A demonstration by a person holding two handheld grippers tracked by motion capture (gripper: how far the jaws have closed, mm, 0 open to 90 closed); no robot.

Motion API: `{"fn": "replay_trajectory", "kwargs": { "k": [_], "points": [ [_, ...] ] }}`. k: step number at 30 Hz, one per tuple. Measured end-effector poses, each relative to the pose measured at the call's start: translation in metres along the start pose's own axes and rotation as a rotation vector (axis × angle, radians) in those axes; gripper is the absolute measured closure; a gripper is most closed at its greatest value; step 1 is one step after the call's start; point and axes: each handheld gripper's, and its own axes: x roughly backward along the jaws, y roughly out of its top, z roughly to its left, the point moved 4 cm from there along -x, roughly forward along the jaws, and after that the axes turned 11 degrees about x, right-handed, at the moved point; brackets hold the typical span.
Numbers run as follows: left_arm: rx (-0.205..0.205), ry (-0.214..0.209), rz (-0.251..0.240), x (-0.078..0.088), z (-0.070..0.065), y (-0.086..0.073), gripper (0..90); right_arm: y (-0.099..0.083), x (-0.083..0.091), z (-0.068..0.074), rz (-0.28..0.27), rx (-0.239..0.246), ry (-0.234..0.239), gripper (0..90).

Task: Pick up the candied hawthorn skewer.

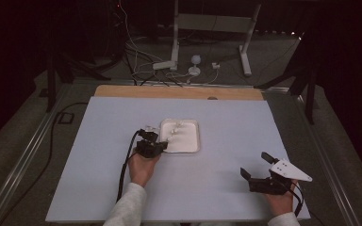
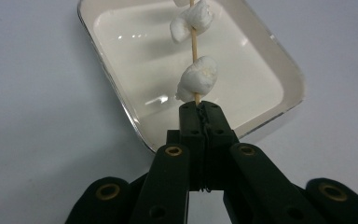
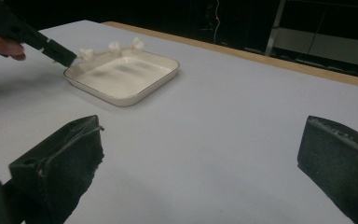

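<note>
A wooden skewer (image 2: 194,44) threaded with white marshmallows (image 2: 196,79) hangs over a white rectangular tray (image 2: 126,109). My left gripper (image 2: 200,109) is shut on the skewer's near end, at the tray's near left edge (image 1: 162,146). In the right gripper view the skewer's marshmallows (image 3: 114,46) hover above the tray (image 3: 135,95), with the left gripper (image 3: 63,57) at its left. My right gripper (image 1: 256,165) rests near the table's front right, jaws wide open with nothing between them (image 3: 200,154).
The tray sits mid-table on a pale blue-grey board (image 1: 217,141) with a wooden strip (image 1: 179,92) at the far edge. Beyond the table are white frame legs (image 1: 174,47) and cables (image 1: 141,70) on the floor.
</note>
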Motion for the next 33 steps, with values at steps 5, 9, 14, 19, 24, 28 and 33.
{"fn": "replay_trajectory", "kwargs": {
  "k": [5,9,14,19,24,28,33],
  "points": [
    [-0.006,-0.029,-0.042,0.013,0.002,0.001,90.0,0.0,-0.001,0.0,0.007,0.004,-0.003,0.0],
    [-0.02,-0.038,-0.062,0.021,0.002,0.001,90.0,-0.001,-0.001,-0.001,0.015,0.006,-0.009,0.0],
    [-0.026,-0.047,-0.1,0.032,0.003,-0.003,90.0,-0.001,0.0,0.001,0.02,-0.008,-0.006,0.0],
    [-0.044,-0.066,-0.13,0.042,0.005,-0.008,90.0,0.001,-0.004,0.004,0.02,-0.02,0.019,0.0],
    [-0.057,-0.091,-0.153,0.049,0.006,-0.017,90.0,0.011,-0.008,0.006,0.0,-0.018,0.037,0.0],
    [-0.06,-0.104,-0.157,0.052,0.007,-0.019,90.0,0.025,-0.013,0.006,-0.014,-0.017,0.058,0.0],
    [-0.057,-0.12,-0.171,0.058,0.007,-0.02,90.0,0.044,-0.024,0.006,-0.041,-0.049,0.096,0.7]
  ]
}}
